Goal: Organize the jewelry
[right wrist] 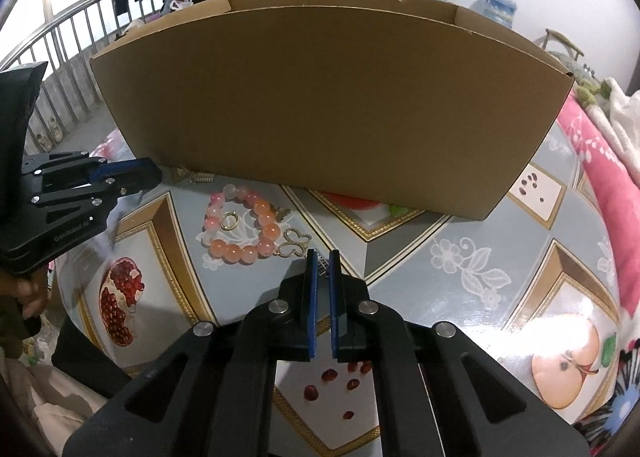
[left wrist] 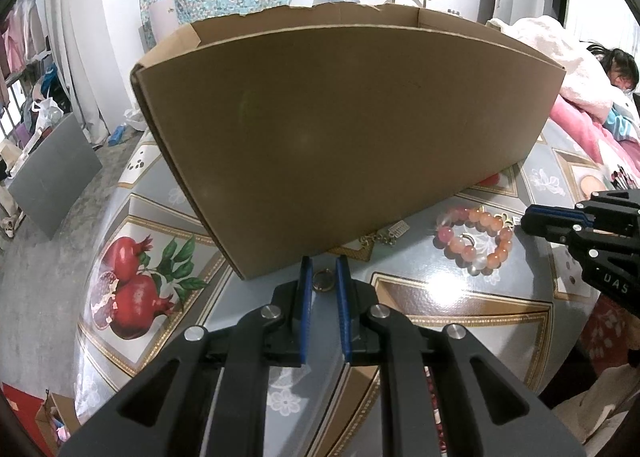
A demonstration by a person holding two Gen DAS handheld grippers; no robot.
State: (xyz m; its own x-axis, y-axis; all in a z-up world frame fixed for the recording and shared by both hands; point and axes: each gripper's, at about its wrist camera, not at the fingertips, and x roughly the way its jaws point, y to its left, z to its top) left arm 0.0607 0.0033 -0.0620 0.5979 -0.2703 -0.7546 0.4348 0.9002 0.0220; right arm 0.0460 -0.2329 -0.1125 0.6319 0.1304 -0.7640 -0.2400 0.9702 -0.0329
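Observation:
A brown cardboard box [left wrist: 352, 129] stands on the round patterned table; its inside is hidden in both views [right wrist: 320, 105]. A pink and orange bead bracelet [left wrist: 476, 241] lies in front of it, with a small gold ring [left wrist: 467, 238] inside its loop [right wrist: 230, 220]. My left gripper [left wrist: 324, 269] has its jaws narrowly apart around a small round ring [left wrist: 322, 280] on the table. My right gripper [right wrist: 323, 259] is nearly closed on a small silver comb-like piece [right wrist: 322, 264] beside a gold butterfly pendant [right wrist: 294, 243]. The bracelet also shows in the right wrist view [right wrist: 240, 223].
A gold chain piece [left wrist: 376, 237] lies at the box's base, also seen in the right wrist view [right wrist: 196, 176]. Bedding and a lying person [left wrist: 616, 69] are at the right. A metal railing [right wrist: 60, 69] and hanging clothes stand at the left.

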